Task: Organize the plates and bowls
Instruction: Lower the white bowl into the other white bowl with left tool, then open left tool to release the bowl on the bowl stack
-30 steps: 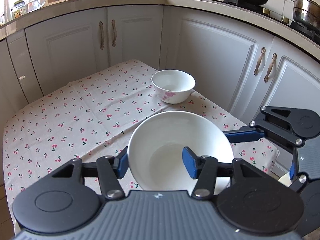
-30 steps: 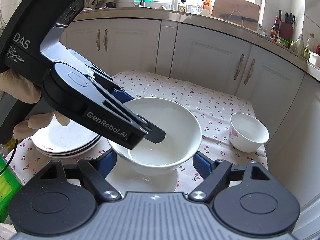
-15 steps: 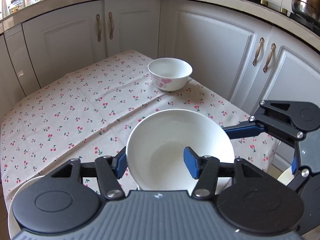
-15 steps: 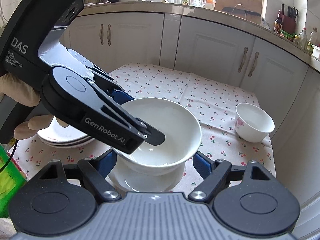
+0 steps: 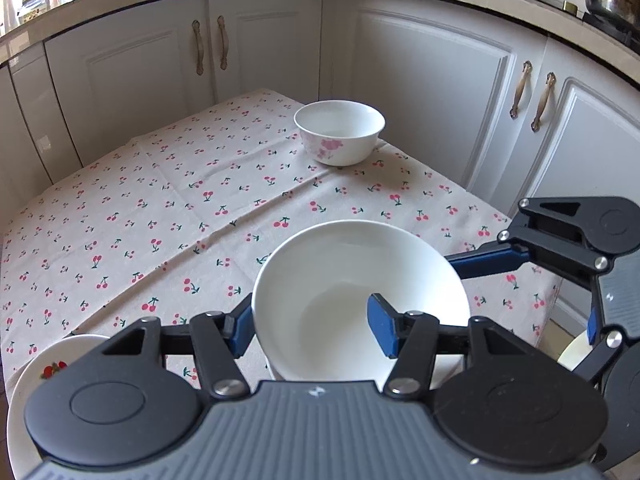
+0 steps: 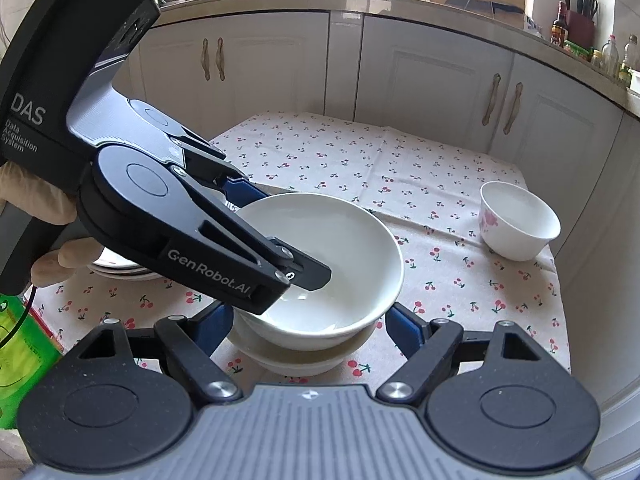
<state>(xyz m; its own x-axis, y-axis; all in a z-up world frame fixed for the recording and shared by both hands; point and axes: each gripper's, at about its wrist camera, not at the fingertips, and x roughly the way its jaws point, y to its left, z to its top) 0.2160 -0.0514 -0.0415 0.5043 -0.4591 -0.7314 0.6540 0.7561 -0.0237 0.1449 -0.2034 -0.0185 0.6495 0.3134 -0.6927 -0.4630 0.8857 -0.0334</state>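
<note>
Left tongs [image 6: 280, 240] straddle the near rim of the wide white bowl [image 6: 320, 264] — one blue pad inside the bowl, the other outside against the wall. The gap is narrow; whether the pads press the rim I cannot tell. A gloved hand [image 6: 36, 204] carries this unit. Readable on its housing: "DAS", "Data Acquisition System"; on the finger arm: "GenRobot.AI".

The wide white bowl sits nested in a second white bowl [image 6: 296, 356], which stands on the cherry-print tabletop [image 6: 400, 168].

Right tongs [image 6: 308, 324] stand apart, one pad at either side of the two nested bowls, gripping nothing.

Small bowl with pink flower print [image 5: 340, 132] stands alone near the far corner of the tabletop, well apart from the nested pair. Stack of plates [image 6: 120, 266] lies left of the nested pair, behind the left unit. A green package [image 6: 20, 360] shows at the left edge — its print is unreadable.
</note>
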